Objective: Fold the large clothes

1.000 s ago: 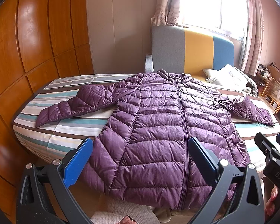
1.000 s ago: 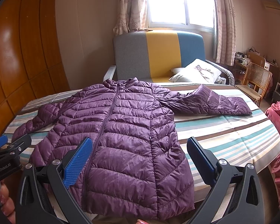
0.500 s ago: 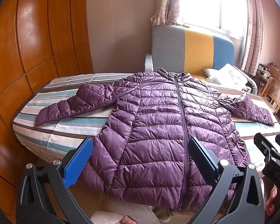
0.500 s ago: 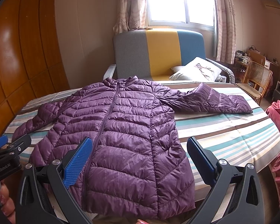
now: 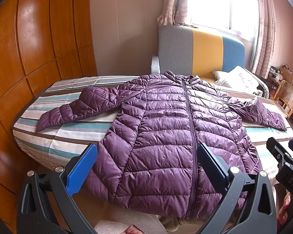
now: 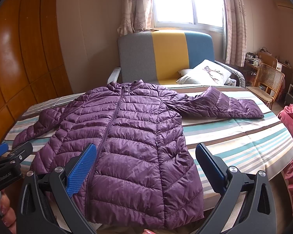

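A grey, yellow and blue sofa (image 6: 166, 56) sits under the bright window (image 6: 185, 2). A white pillow (image 6: 205, 74) lies on it. A woven wooden chair (image 6: 267, 83) stands nearby.

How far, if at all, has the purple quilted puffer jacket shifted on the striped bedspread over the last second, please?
No. The purple quilted puffer jacket lies spread flat, its sleeve cuff on the same stripes of the striped bedspread as before.
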`<state>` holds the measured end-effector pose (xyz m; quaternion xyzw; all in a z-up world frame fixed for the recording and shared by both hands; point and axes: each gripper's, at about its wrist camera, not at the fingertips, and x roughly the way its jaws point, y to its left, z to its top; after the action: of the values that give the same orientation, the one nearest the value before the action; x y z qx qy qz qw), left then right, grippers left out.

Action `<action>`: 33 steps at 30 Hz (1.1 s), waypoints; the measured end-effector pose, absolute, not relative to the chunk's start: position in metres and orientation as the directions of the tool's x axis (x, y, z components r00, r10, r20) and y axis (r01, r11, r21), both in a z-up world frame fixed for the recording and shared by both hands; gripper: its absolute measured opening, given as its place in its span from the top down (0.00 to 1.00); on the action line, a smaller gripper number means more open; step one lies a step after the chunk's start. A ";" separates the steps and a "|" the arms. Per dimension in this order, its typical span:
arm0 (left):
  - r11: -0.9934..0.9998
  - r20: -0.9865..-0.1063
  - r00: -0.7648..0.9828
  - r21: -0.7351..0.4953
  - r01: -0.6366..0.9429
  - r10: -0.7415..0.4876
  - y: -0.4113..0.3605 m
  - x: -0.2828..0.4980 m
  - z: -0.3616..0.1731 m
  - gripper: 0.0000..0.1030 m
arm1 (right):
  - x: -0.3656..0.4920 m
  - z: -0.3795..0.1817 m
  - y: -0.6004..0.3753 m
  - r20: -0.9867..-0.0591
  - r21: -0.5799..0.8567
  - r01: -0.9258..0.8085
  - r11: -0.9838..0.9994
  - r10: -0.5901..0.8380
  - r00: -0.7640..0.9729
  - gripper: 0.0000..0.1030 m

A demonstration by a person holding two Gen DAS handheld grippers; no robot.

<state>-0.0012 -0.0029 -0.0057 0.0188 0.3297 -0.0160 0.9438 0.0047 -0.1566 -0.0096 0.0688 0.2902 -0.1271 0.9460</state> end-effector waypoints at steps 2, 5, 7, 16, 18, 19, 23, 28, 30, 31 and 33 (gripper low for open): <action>0.999 -0.627 0.779 0.023 0.044 -0.020 -0.003 0.000 -0.007 0.02 | 0.004 -0.010 -0.157 -0.567 0.058 0.280 0.958 -0.199 0.800 0.03; 0.999 -0.635 0.772 0.019 0.050 -0.026 -0.004 0.001 -0.009 0.02 | 0.005 -0.010 -0.158 -0.569 0.064 0.282 0.957 -0.197 0.799 0.03; 0.998 -0.640 0.768 0.015 0.056 -0.034 -0.005 0.002 -0.011 0.02 | 0.007 -0.010 -0.160 -0.568 0.065 0.284 0.957 -0.199 0.799 0.03; 0.991 -0.712 0.691 -0.120 0.062 -0.129 0.015 0.036 -0.036 0.02 | 0.026 -0.025 -0.205 -0.607 0.140 0.321 0.937 -0.175 0.775 0.03; 0.990 -0.714 0.689 -0.140 0.035 -0.126 0.022 0.047 -0.044 0.02 | 0.031 -0.029 -0.216 -0.605 0.165 0.319 0.933 -0.159 0.780 0.03; 0.989 -0.713 0.691 -0.147 0.018 -0.119 0.026 0.055 -0.048 0.02 | 0.033 -0.034 -0.226 -0.601 0.186 0.330 0.925 -0.159 0.783 0.03; 0.994 -0.733 0.679 -0.097 -0.044 -0.041 0.033 0.083 -0.065 0.02 | 0.047 -0.053 -0.261 -0.660 0.210 0.398 0.893 -0.171 0.732 0.03; 0.996 -0.738 0.671 0.026 -0.080 0.073 0.033 0.125 -0.085 0.02 | 0.059 -0.079 -0.325 -0.723 0.264 0.526 0.808 -0.195 0.663 0.03; 0.993 -0.735 0.668 0.068 -0.099 0.117 0.034 0.135 -0.089 0.02 | 0.063 -0.086 -0.349 -0.739 0.290 0.572 0.767 -0.201 0.644 0.03; 0.990 -0.732 0.667 0.095 -0.104 0.140 0.034 0.143 -0.093 0.02 | 0.066 -0.091 -0.365 -0.742 0.304 0.596 0.743 -0.208 0.638 0.03; 0.989 -0.728 0.670 0.110 -0.094 0.145 0.034 0.153 -0.099 0.02 | 0.069 -0.097 -0.391 -0.741 0.330 0.631 0.702 -0.221 0.634 0.03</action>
<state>0.1531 0.0336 -0.0986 0.0314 0.4010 0.0654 0.9132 0.0695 -0.3909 -0.0971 0.2944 0.3480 -0.2492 0.8545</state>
